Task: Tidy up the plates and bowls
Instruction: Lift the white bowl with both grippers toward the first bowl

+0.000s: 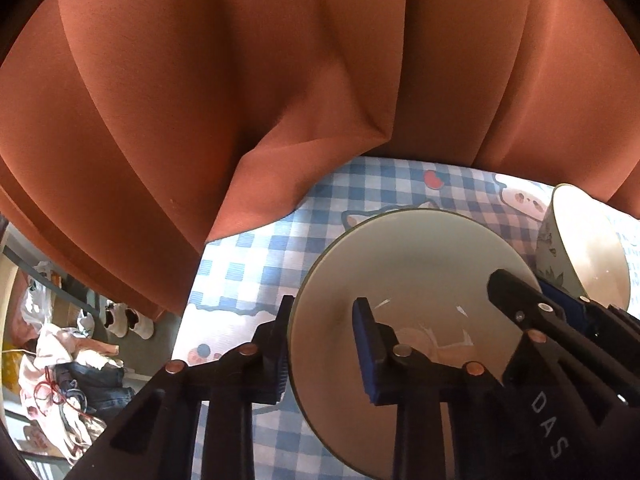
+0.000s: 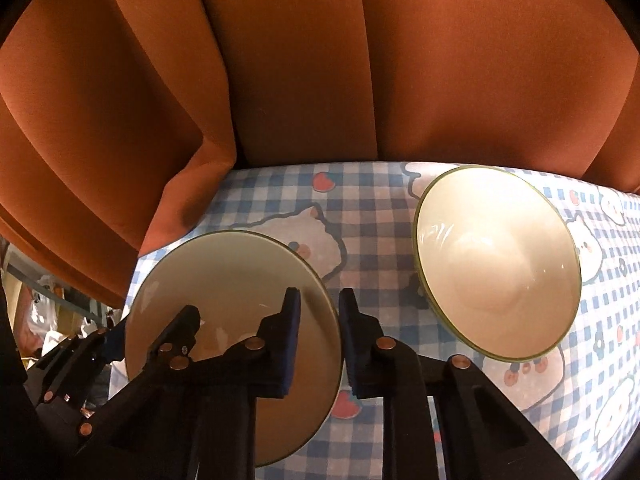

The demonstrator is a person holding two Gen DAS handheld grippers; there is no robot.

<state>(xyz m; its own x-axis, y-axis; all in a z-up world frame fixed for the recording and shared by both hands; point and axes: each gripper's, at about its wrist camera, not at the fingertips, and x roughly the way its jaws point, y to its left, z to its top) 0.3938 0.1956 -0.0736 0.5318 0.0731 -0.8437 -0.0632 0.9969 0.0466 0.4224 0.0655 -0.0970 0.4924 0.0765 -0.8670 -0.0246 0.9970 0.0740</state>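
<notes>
A cream plate (image 1: 408, 272) with a green rim is held between both grippers above the checked tablecloth. My left gripper (image 1: 324, 328) straddles the plate's left rim, one finger outside and one over the plate. My right gripper (image 2: 319, 316) straddles the plate's (image 2: 236, 276) right rim the same way. Each gripper's finger shows in the other's view: the right one (image 1: 516, 296) and the left one (image 2: 180, 328). A cream bowl (image 2: 496, 264) with a green rim stands on the cloth to the right, and it also shows in the left wrist view (image 1: 588, 248).
An orange curtain (image 2: 320, 60) hangs right behind the table's far edge. The blue-and-white checked cloth (image 2: 360, 200) with cartoon prints covers the table. Beyond the table's left edge, clothes, bags and shoes (image 1: 72, 360) lie on the floor.
</notes>
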